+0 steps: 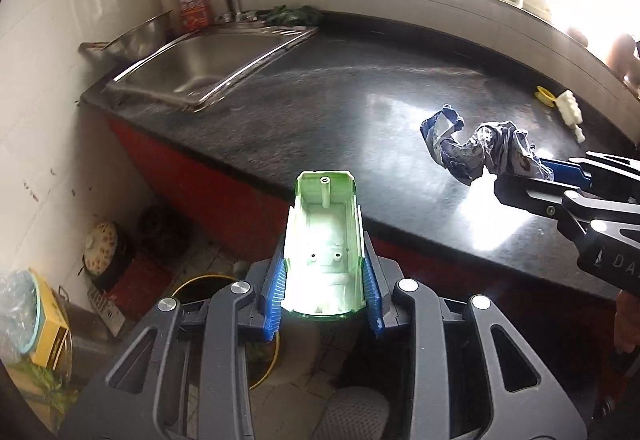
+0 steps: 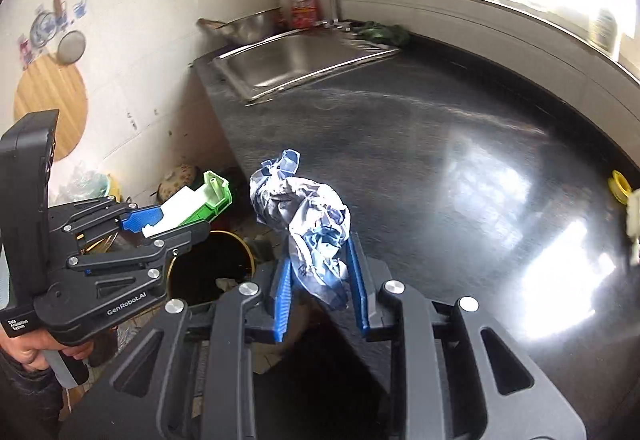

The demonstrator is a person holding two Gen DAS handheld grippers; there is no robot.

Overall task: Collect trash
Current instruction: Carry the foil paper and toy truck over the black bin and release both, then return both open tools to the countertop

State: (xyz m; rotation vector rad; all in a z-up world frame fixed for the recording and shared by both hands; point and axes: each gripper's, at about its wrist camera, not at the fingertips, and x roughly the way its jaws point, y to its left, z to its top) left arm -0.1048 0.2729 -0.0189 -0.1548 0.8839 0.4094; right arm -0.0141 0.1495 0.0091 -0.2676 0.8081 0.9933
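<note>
Trash is sitting in both grippers right now, one piece each.

Left wrist view: the left gripper (image 1: pixel 326 292) is clamping a green plastic shell (image 1: pixel 325 240) between its blue pads, dead centre of the frame, hollow side up so you're seeing the pegs and screw posts inside. It's looking rigid and light, so it shouldn't be slipping. It's hanging out past the edge of the black countertop (image 1: pixel 320 99), over the floor. Peeking out behind the gripper at lower centre is the yellow-rimmed bin (image 1: pixel 276 356). At the right edge the right gripper (image 1: pixel 532 171) is coming in with a crumpled wrapper (image 1: pixel 472 147).

Right wrist view: the right gripper (image 2: pixel 320 280) is pinching that wrapper (image 2: pixel 304 220), a scrunched blue-and-silver foil-looking wad poking up above the jaws at centre. It's squishy, so the grip is only narrow and the loose end is flopping free. At the left the left gripper (image 2: pixel 168 224) with the green shell (image 2: pixel 208 199) is just above the bin (image 2: pixel 212 268), whose dark mouth is showing at lower centre-left.

My take: they're carrying both to the bin. Best bet is getting each piece fully over the mouth before letting go, and dropping the wrapper from low down since it's so light. A yellow ring (image 2: pixel 619 180) is still waiting at the right edge of the counter.
</note>
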